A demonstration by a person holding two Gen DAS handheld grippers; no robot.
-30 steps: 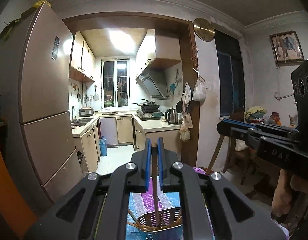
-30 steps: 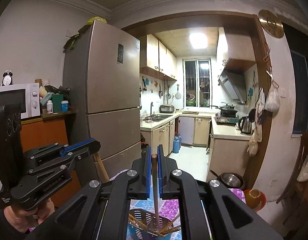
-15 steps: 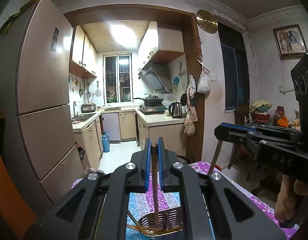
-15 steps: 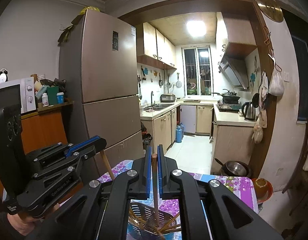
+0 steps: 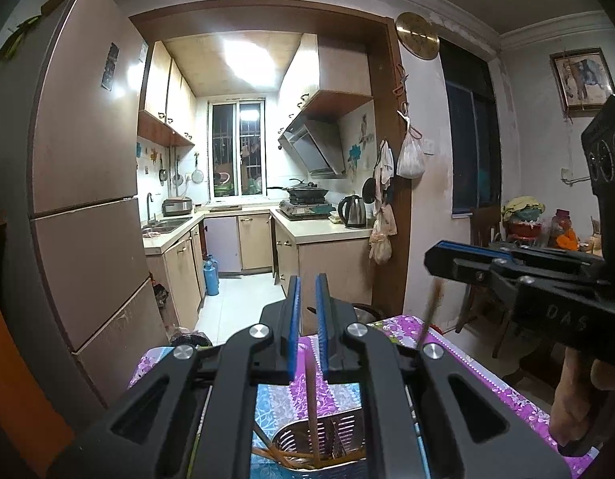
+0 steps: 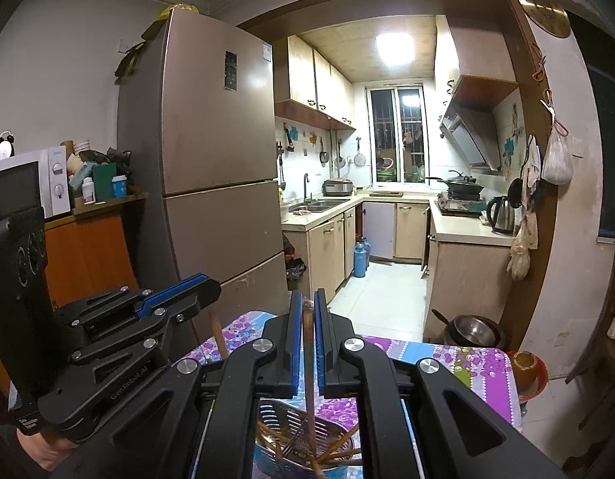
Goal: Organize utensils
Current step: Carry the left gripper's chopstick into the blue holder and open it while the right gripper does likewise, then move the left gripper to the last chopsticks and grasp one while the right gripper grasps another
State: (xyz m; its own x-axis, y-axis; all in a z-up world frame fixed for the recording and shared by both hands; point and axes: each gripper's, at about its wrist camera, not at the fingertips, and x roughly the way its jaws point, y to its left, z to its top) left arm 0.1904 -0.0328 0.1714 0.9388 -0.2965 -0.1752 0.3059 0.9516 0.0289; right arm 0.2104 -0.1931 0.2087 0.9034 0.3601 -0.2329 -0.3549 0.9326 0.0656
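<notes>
— Over the slotted metal basket (image 5: 339,431) on the flowered tablecloth (image 5: 471,363), what has changed since a second ago?

— More of the tablecloth is seen in both views, and the basket sits higher in them. Between the blue pads of the left gripper (image 5: 306,291) a clear gap is now seen. Its jaws are opening. The left chopstick (image 5: 312,399), whose top was level with the fingertips before, is now seen lower, behind the pads, with its foot in the basket. It is no longer pinched.

— And the other side?

— The right gripper (image 6: 305,305) is kept clenched on the right chopstick (image 6: 307,359), as it was before. That stick is held upright, its top at the fingertips and its lower end down in the basket among the loose chopsticks (image 6: 339,445) lying crossed there.

— Can any writing be read?

— "GenRobot.AI" is printed on the side of the left gripper, as seen from the right wrist. "DAS" is made out on the right gripper's body in the left wrist view. Nothing else can be read.
</notes>
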